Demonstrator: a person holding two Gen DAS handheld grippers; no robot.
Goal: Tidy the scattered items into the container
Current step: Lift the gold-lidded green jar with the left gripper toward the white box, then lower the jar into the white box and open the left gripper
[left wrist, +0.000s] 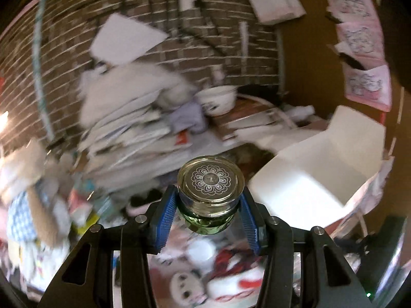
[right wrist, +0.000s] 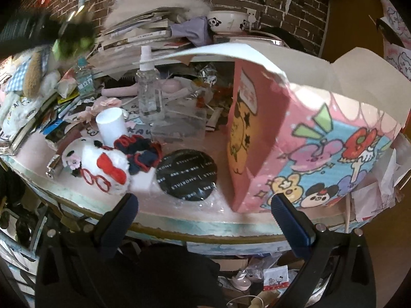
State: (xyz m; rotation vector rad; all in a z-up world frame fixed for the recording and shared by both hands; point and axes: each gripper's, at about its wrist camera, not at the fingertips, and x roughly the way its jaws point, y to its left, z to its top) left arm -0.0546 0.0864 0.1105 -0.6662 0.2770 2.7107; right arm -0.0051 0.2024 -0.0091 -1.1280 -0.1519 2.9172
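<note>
While the open white-lined cartoon-printed pink cardboard box (right wrist: 321, 138) stands near the round table's front rim (right wrist: 179, 233), its raised flaps leave the top clear. Ahead-left of that opening, the left gripper (left wrist: 209, 202) is clamped on a small green glass jar (left wrist: 210, 197), blue pads against its sides below a gold flower-engraved lid. Spread wide and empty, the right gripper (right wrist: 203, 213) hangs over the table edge.
</note>
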